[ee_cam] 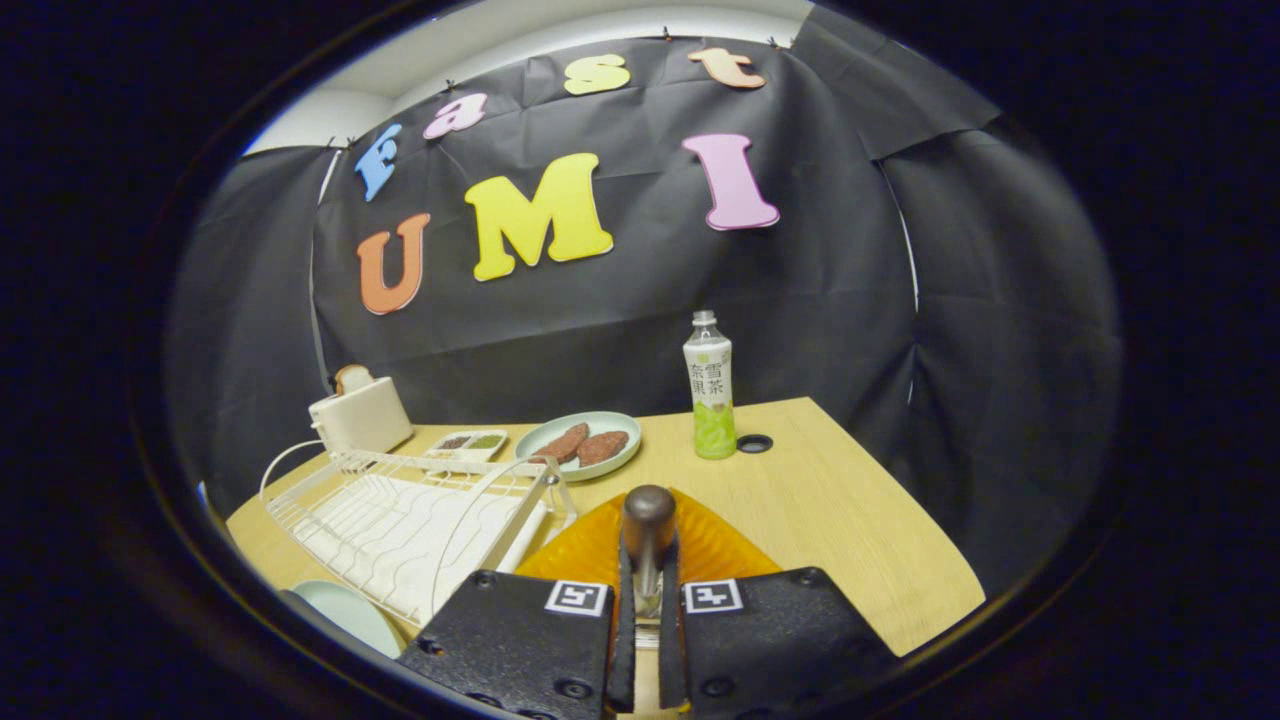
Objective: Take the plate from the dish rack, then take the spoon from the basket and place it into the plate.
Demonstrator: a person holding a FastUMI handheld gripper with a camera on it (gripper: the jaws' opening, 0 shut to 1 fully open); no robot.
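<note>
My gripper is shut on a spoon. Both fingers press on its metal shaft, and its dark rounded end sticks up just past the fingertips. Right under and beyond the fingertips an orange ribbed plate lies on the wooden table, with the spoon over its near part. I cannot tell whether the spoon touches the plate. The white wire dish rack stands to the left of the plate, with no dishes standing in it.
Beyond the rack stand a white toaster with bread in it, a small two-part dish and a pale green plate with two brown patties. A tea bottle and black ring stand farther back. A pale plate lies beside the rack's near corner.
</note>
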